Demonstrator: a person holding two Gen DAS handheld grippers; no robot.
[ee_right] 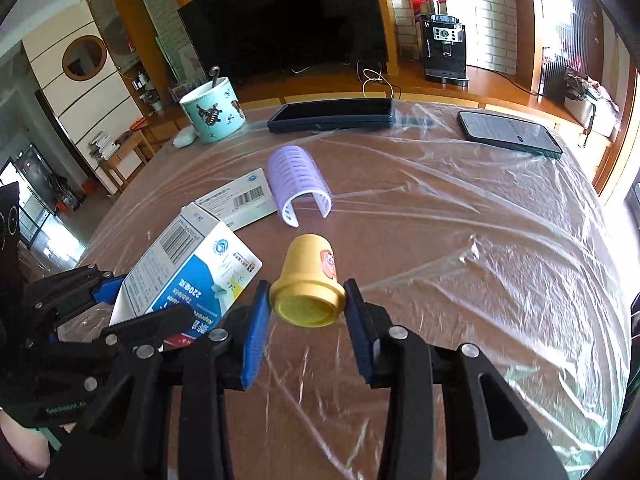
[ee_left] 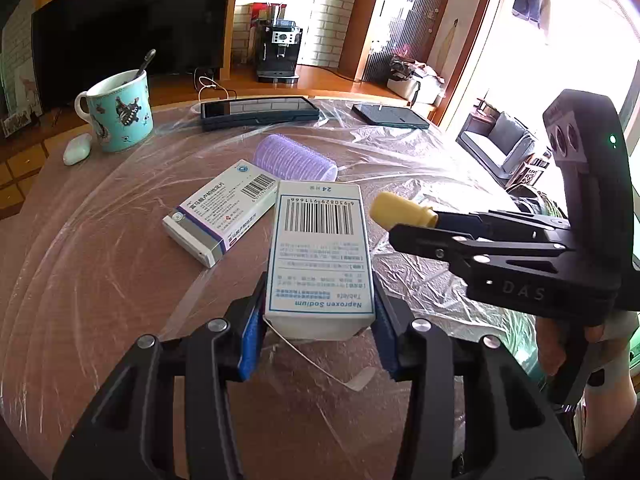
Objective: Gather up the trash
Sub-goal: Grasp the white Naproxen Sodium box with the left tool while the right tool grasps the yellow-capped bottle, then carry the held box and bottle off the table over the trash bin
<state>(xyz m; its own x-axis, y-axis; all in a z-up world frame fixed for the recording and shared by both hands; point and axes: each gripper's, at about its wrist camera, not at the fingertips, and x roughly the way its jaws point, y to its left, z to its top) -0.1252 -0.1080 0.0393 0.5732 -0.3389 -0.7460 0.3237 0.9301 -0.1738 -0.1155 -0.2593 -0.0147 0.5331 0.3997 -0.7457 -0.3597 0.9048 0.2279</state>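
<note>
Two grippers, both loaded, both lifted clear of the film-covered table (ee_left: pixel 100 280).

Left wrist view, left to right:
- Second medicine box (ee_left: pixel 222 212) flat on the film, left of centre, long axis running lower left to upper right. Not gripped. Purple hair roller (ee_left: pixel 296 162) just beyond it, touching or nearly so; cannot tell which.
- Left gripper (ee_left: pixel 320 320) bottom centre, blue pads clamped on the near end of the Naproxen box (ee_left: pixel 320 256). Long axis straight up the frame, away from the camera, far end overhanging the flat box's corner.
- Right gripper (ee_left: pixel 436 224) entering from the right edge, jaws tight on the yellow cap (ee_left: pixel 402 210), cap sticking out leftward past the fingertips, just right of the held box's far end.

Right wrist view, left to right:
- Left gripper (ee_right: pixel 116 300) at lower left, Naproxen box (ee_right: pixel 188 276) tilted up out of it toward upper right.
- Flat medicine box (ee_right: pixel 240 200) and roller (ee_right: pixel 300 180) above centre-left, on the table.
- Right gripper (ee_right: pixel 306 308) bottom centre, pads pinching the wide rim of the yellow cap (ee_right: pixel 308 280), narrow end pointing up-frame.

Key relation for the next move: no bin visible in either view, so drop-off direction unknown. Remaining flat box closer to the left gripper than the right, but both full; need to unload first. Held items close together at mid-frame, so collision risk if either swings inward.
</note>
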